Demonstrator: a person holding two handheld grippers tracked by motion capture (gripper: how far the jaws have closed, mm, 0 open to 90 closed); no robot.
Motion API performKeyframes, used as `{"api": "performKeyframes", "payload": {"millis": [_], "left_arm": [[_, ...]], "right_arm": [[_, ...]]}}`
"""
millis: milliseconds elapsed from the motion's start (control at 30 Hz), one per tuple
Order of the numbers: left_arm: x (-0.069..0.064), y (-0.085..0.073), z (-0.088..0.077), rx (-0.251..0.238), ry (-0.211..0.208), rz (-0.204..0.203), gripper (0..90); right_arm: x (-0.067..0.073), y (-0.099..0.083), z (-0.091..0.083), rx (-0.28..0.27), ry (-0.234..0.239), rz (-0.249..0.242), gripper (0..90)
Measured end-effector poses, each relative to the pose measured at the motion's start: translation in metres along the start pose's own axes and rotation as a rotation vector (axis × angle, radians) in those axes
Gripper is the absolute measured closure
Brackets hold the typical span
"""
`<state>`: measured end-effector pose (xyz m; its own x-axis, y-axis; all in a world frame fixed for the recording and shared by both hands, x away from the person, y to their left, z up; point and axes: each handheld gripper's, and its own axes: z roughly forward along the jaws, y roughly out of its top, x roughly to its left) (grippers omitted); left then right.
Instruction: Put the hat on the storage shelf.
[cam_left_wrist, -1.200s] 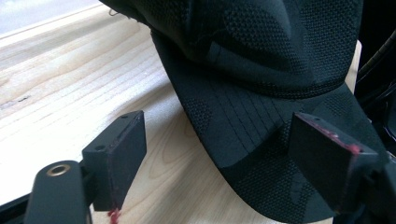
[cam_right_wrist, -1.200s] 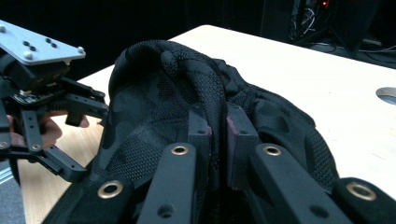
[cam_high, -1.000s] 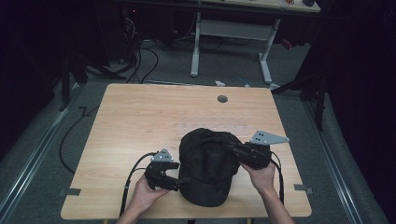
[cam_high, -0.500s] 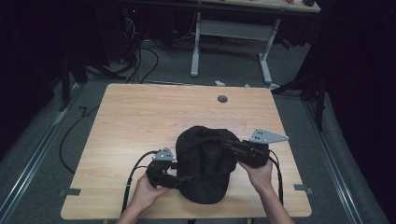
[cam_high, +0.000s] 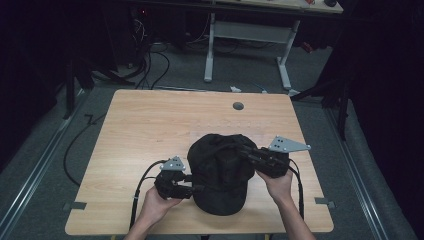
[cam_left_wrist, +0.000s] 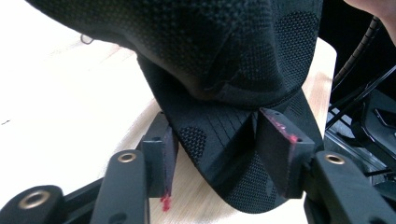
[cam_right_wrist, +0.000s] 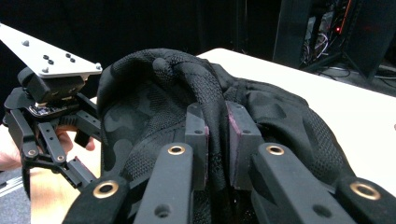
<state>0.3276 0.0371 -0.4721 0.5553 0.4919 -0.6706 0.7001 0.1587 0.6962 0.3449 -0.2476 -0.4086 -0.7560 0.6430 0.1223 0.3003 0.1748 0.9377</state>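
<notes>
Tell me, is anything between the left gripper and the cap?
Nothing visible. The left gripper has just been closing, with the cap brim directly between its jaws; whether the pads already press it is unclear. The right gripper is shut on the cap's crown.

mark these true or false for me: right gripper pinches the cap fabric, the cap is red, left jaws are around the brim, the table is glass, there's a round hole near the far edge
1. The right gripper pinches a fold of the black mesh baseball cap. True.
2. The cap is red. False: it is black.
3. The left gripper has its jaws on either side of the cap's brim; they have just been closing. True.
4. The table is glass. False: the light wooden table has a wood-grain top.
5. A small round grey hole lies near the table's far edge. True.
</notes>
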Motion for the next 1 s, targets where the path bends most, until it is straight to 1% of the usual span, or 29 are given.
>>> {"api": "performKeyframes", "payload": {"millis": [100, 167, 200, 300, 367, 467, 667, 767, 833, 933, 1000], "left_arm": [[0.000, 0.002, -0.002, -0.012, -0.007, -0.008, 58.4], [0.000, 0.003, -0.003, -0.016, -0.009, -0.020, 60.7], [0.001, 0.003, -0.004, -0.015, -0.008, -0.017, 62.0], [0.001, 0.006, -0.008, -0.030, -0.020, -0.031, 68.2], [0.000, 0.008, -0.011, -0.040, -0.034, -0.043, 71.0], [-0.001, 0.011, -0.017, -0.047, -0.056, -0.051, 74.5], [-0.004, 0.015, -0.028, -0.045, -0.102, -0.063, 80.9], [-0.007, 0.017, -0.032, -0.051, -0.131, -0.073, 84.2], [-0.010, 0.017, -0.034, -0.048, -0.146, -0.070, 85.5], [-0.016, 0.016, -0.037, -0.051, -0.141, -0.035, 86.1], [-0.018, 0.016, -0.038, -0.060, -0.140, -0.027, 86.2]], "right_arm": [[0.000, 0.001, -0.001, -0.001, -0.009, -0.010, 79.8], [0.000, 0.002, -0.001, 0.001, -0.018, -0.014, 79.7], [0.001, 0.002, -0.001, 0.005, -0.024, -0.017, 79.7], [0.001, 0.002, -0.001, 0.005, -0.028, -0.023, 78.9], [0.001, 0.002, -0.002, 0.004, -0.030, -0.022, 78.5], [0.001, 0.003, -0.003, -0.001, -0.031, -0.023, 77.8], [0.003, 0.006, -0.004, -0.003, -0.030, -0.030, 75.7], [0.002, 0.006, -0.004, -0.002, -0.034, -0.025, 73.9], [0.002, 0.005, -0.003, -0.003, -0.033, -0.016, 72.6], [0.001, 0.004, -0.003, 0.004, -0.034, -0.006, 70.1], [-0.001, 0.003, -0.003, 0.003, -0.032, 0.006, 67.0]]}}
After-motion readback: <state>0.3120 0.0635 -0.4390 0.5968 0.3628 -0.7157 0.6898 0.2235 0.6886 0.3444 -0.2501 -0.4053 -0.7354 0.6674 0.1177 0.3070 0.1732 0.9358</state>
